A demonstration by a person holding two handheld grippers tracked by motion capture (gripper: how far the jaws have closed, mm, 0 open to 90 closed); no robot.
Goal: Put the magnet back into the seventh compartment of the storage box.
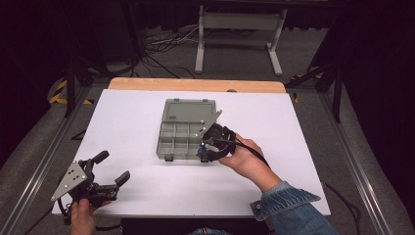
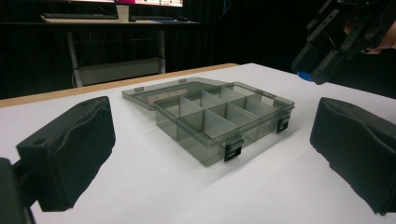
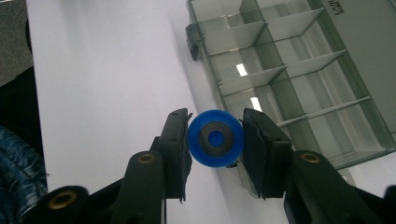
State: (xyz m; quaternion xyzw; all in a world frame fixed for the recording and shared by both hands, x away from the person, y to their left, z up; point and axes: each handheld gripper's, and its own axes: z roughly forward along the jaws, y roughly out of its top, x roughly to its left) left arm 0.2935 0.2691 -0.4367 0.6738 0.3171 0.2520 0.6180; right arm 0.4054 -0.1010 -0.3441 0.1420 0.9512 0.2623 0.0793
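Legible markings: none.
The open lid of the grey compartment box (image 3: 299,70) carries a short line of dark lettering at its far right corner in the right gripper view, cut by the picture's edge and too small to read. On the floor left of the table, yellow-and-black hazard tape (image 1: 59,93) shows as a striped warning mark without words.
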